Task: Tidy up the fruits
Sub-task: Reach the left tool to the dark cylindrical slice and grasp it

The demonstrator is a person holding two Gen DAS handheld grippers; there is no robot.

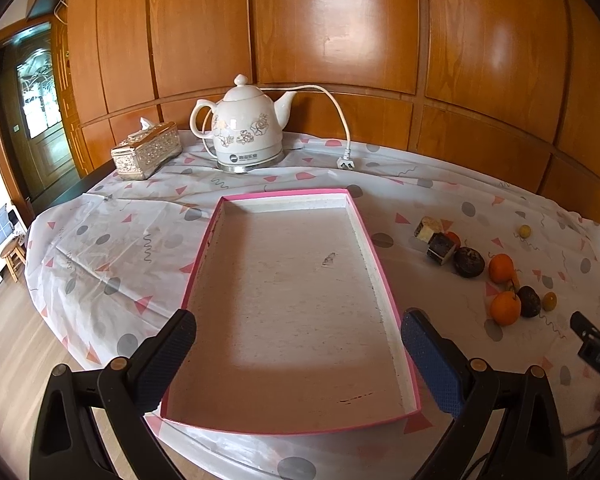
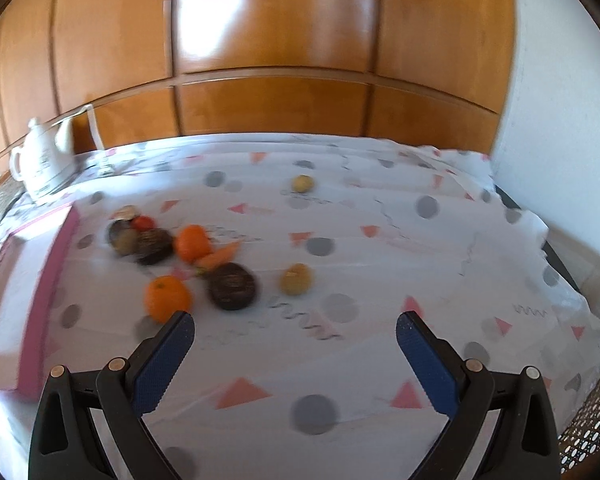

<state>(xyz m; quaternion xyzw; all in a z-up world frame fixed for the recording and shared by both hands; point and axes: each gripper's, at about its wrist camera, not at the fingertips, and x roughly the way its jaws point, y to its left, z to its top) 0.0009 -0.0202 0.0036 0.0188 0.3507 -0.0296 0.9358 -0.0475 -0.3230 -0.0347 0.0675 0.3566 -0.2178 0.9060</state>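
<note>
The fruits [image 2: 204, 264] lie clustered on the worktop [image 2: 380, 280], just right of the empty tray [image 1: 296, 312]. The right gripper [image 2: 295, 356], fingers spread wide and empty, is nearer, the nearest orange [image 2: 167, 298] ahead-left. The left gripper [image 1: 298, 360] hovers open over the tray.

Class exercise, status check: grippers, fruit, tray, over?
Left gripper and right gripper open, empty. Fruit loose on tablecloth. Pink tray empty. Nothing blocking.
</note>
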